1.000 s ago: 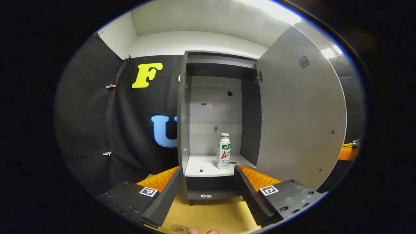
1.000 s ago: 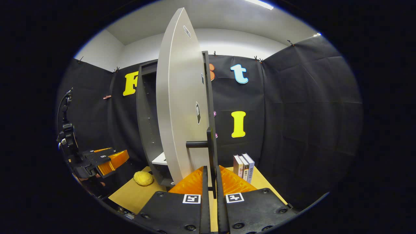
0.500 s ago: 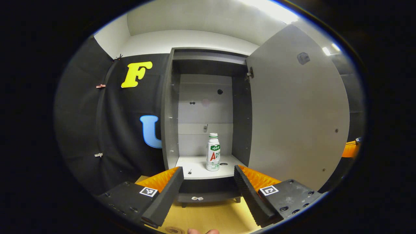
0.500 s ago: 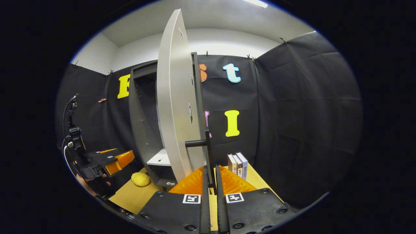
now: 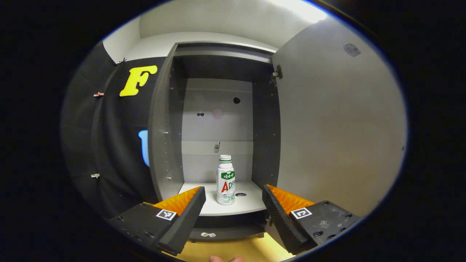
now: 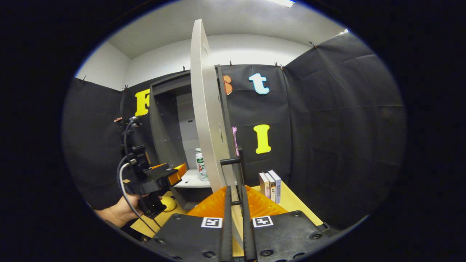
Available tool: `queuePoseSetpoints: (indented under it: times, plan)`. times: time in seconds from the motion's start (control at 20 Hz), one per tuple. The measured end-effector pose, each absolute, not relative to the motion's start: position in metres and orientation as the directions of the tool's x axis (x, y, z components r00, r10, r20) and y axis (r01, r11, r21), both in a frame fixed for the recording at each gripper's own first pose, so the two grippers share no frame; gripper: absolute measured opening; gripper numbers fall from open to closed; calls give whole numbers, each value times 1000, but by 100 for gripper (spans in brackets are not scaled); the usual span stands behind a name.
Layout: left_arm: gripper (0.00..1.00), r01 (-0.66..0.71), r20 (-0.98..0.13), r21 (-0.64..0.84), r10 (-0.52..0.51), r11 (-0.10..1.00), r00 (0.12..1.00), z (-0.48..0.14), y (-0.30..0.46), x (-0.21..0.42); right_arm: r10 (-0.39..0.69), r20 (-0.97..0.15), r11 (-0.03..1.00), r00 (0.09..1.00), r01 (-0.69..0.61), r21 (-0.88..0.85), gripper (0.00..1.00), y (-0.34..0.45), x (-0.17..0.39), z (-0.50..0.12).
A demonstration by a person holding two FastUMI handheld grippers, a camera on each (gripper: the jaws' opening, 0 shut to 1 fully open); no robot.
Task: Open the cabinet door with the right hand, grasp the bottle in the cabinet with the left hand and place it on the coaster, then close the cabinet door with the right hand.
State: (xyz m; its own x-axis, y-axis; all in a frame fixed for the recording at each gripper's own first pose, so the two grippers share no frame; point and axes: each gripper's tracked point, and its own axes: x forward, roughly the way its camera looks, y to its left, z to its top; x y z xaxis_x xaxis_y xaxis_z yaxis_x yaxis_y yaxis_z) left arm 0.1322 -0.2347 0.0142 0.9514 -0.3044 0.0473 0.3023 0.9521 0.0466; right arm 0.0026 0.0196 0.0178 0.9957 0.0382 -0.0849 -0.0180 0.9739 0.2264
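Cabinet (image 5: pixel 165 120) serving as landmark. Cabinet door (image 5: pixel 338 120) standing wide open at its right. Bottle (image 5: pixel 225 180) standing upright on cabinet floor, toward front, small dark mark just beside it. Left gripper (image 5: pixel 233 198) hovering before opening, fingers spread wide, gripping nothing, bottle showing between them, nothing blocking path. Right gripper (image 6: pixel 235 203) sitting at door's outer edge, fingers nearly together around thin dark handle bar (image 6: pixel 238 171); contact unclear. Books (image 6: pixel 270 186) standing on surface (image 6: pixel 295 203) right of cabinet; yellow lump (image 6: pixel 168 203) lying left of cabinet base.
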Motion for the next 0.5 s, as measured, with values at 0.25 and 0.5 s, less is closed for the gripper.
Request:
queuePoseSetpoints:
  times: [0.25, 0.5]
  plan:
    - [98, 268, 41, 55, -271, 962, 962, 10, -249, 212, 71, -76, 976, 995, -54, 209, 72, 30, -16, 17]
    - [99, 232, -3, 52, -232, 971, 973, -8, -262, 281, 46, -46, 978, 998, -35, 208, 98, 24, -20, 21]
